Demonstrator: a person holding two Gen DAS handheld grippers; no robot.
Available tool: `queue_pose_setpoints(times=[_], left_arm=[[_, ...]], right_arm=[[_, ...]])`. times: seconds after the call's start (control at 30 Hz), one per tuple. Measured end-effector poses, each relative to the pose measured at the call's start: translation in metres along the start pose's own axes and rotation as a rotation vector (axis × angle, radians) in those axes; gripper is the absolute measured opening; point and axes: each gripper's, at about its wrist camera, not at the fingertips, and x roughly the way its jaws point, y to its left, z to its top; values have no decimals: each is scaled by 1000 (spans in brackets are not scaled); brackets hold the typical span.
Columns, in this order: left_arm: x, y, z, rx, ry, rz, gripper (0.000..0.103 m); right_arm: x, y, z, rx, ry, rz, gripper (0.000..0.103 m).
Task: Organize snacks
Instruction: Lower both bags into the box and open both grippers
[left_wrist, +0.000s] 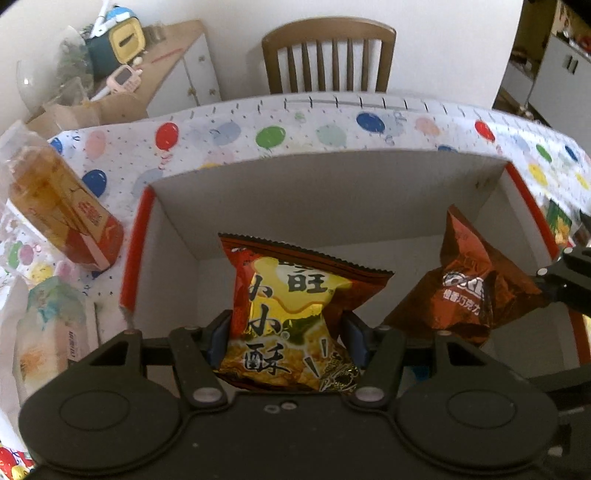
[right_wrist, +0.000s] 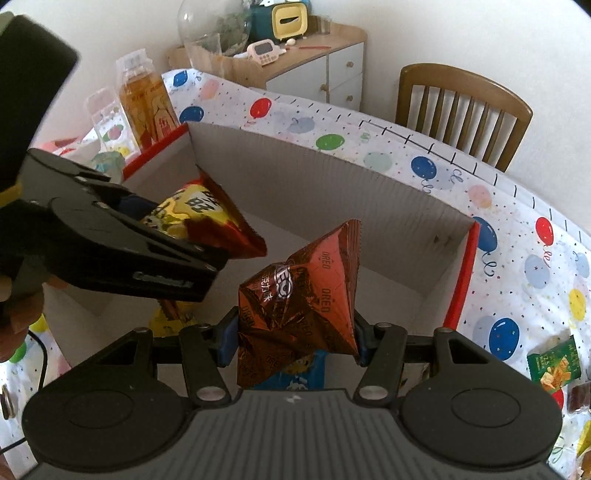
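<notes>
The left tool (left_wrist: 284, 341) was clenched on the lower part of a red and gold snack bag (left_wrist: 295, 317), held above the open cardboard box (left_wrist: 325, 177) on the table (left_wrist: 258, 122). The right tool (right_wrist: 295, 339) gripped a brown Oreo packet (right_wrist: 306, 295) over the same box. Both packs looked light, puffy and crinkly; the foil seemed slippery and the contents crushable, so a gentle pinch at a sealed edge seemed wisest. The box floor near the tools was hidden, and a blue pack (right_wrist: 303, 373) below the Oreo packet was mostly covered.
</notes>
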Motion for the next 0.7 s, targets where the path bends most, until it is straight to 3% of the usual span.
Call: queue_pose_setpoints(times=[0.33,0.43,0.57,0.7], left_arm=[[13,-7,-6,33,59,4,63],[10,-8,-6,29,53,7,64],[3,-8,-6,19,27,7,75],[-8,-7,-6,7,-2,-1,78]], right_arm=[[0,1,-4,2,17,-10,65],[-2,0,-5,6,15,-12,69],[-9,-1,-7,12,9,-20,70],[-17,-3,-8,25,-8,-26,72]])
